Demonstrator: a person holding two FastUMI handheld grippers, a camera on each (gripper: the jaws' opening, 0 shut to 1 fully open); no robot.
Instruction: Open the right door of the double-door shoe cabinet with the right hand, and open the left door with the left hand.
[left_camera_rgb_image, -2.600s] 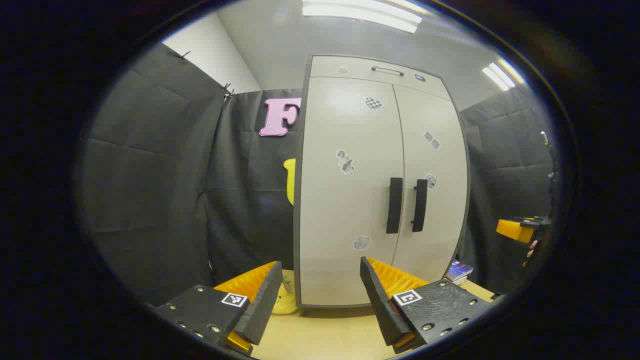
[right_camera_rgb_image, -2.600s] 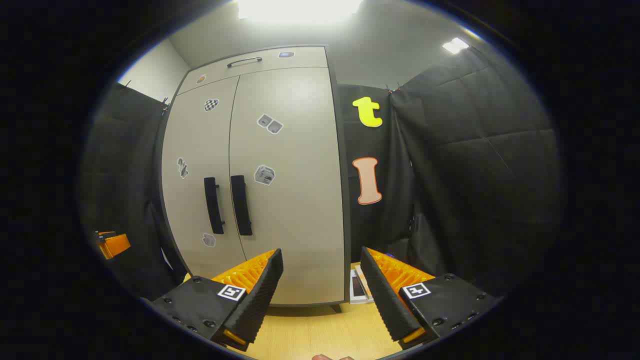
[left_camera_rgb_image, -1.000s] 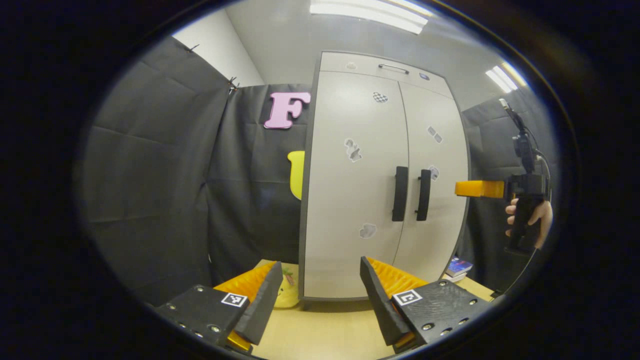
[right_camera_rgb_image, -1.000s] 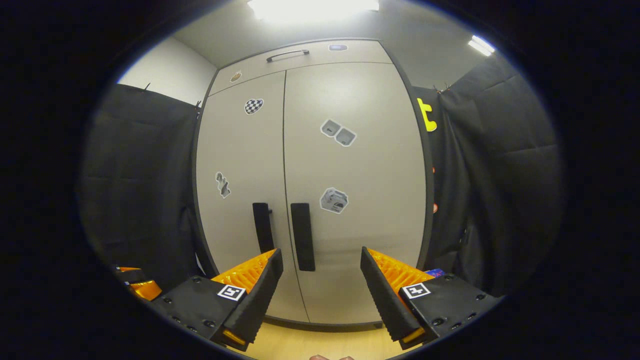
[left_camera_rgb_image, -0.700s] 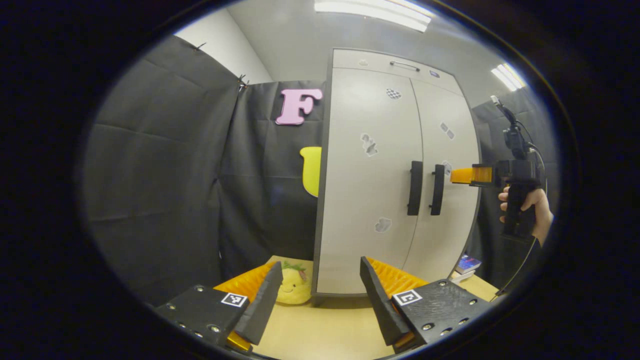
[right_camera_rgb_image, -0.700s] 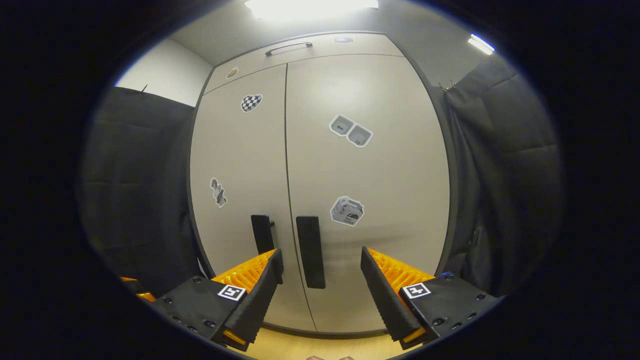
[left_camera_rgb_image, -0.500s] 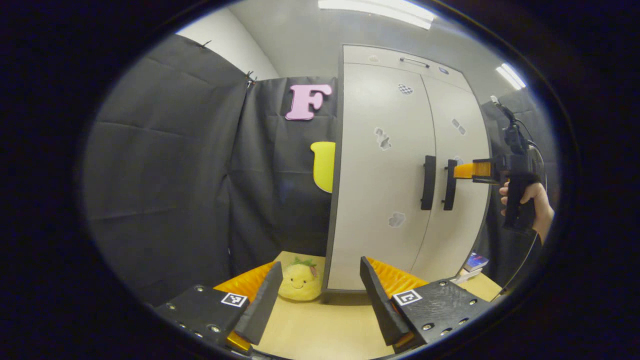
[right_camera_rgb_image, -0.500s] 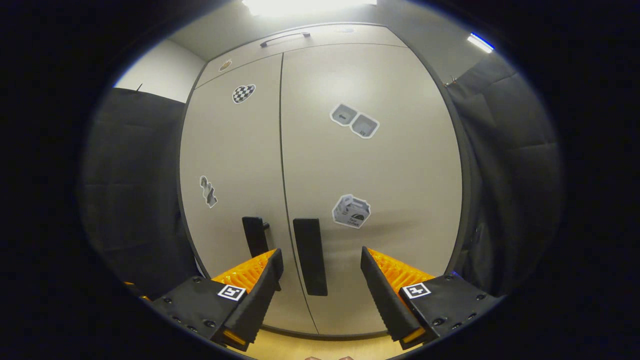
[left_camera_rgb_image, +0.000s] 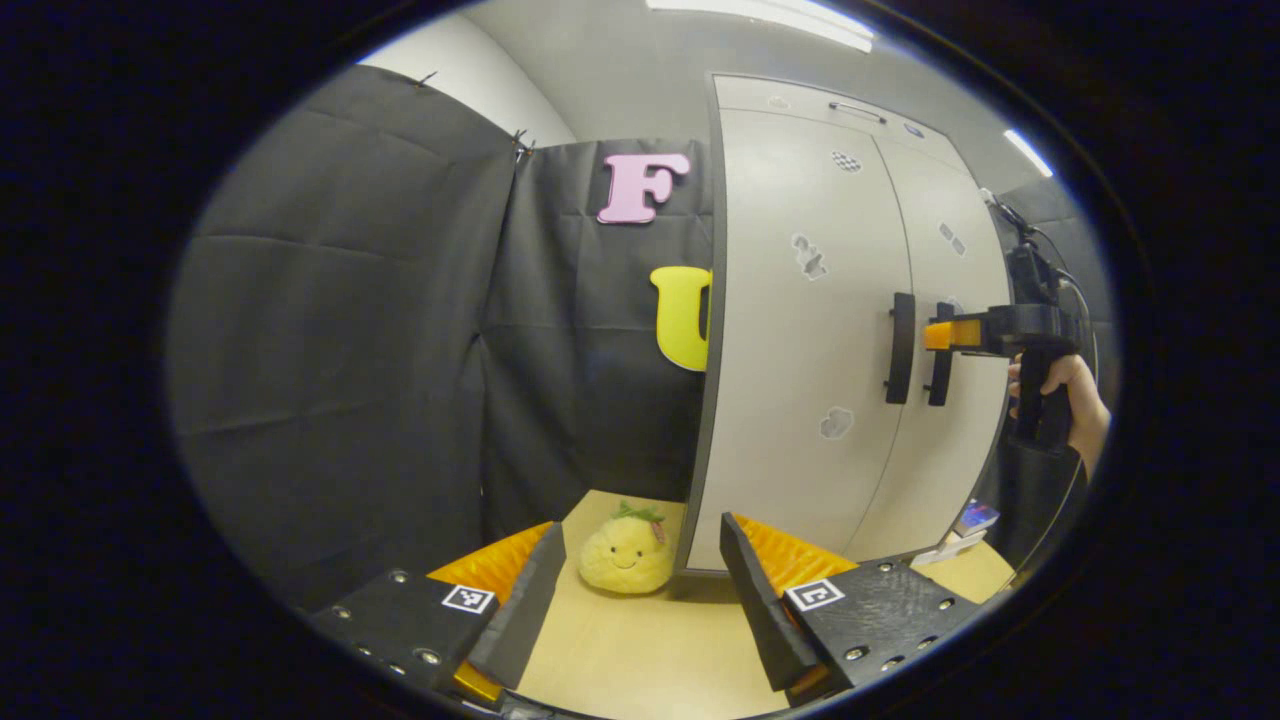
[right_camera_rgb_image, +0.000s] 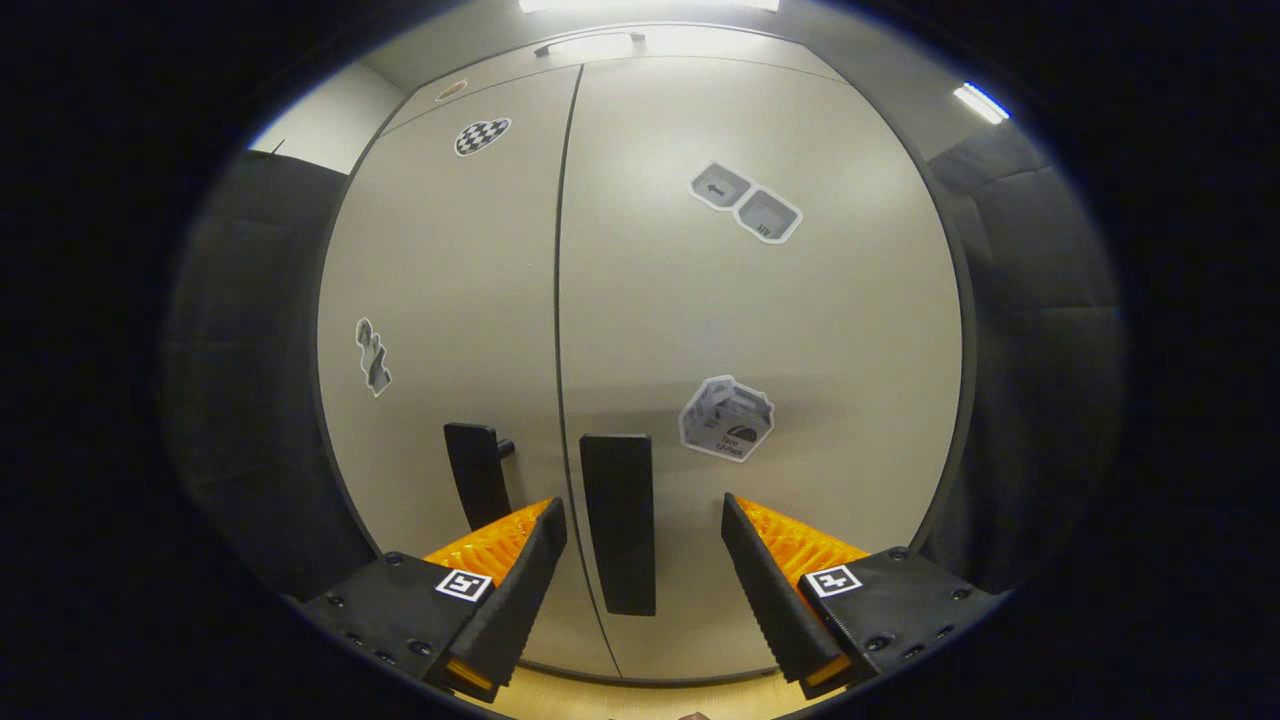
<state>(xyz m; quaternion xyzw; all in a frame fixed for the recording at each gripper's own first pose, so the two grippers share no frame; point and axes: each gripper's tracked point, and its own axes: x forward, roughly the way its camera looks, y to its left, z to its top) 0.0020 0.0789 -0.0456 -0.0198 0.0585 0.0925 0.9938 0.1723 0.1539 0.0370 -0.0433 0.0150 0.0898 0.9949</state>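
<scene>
The pale grey shoe cabinet has both doors shut. In the right gripper view my right gripper (right_camera_rgb_image: 640, 590) is open, close to the right door (right_camera_rgb_image: 760, 330), and that door's black vertical handle (right_camera_rgb_image: 618, 520) stands between its fingers, untouched. The left door's handle (right_camera_rgb_image: 472, 487) is just left of them. In the left gripper view my left gripper (left_camera_rgb_image: 635, 600) is open and empty, low over the table, well short of the left door (left_camera_rgb_image: 800, 330). That view also shows the right gripper (left_camera_rgb_image: 935, 335) held by a hand (left_camera_rgb_image: 1075, 400), its tips at the handles (left_camera_rgb_image: 899, 348).
A yellow plush toy (left_camera_rgb_image: 625, 553) sits on the wooden table (left_camera_rgb_image: 640, 660) by the cabinet's left front corner. Small books (left_camera_rgb_image: 975, 518) lie at the cabinet's right foot. A top drawer (left_camera_rgb_image: 855, 105) with a slim handle runs above the doors. Black cloth walls close in both sides.
The right gripper has moved in to the cabinet until the right door's handle stands between its fingers. The left gripper has swung left, bringing the plush toy into sight. Both doors stay shut.
</scene>
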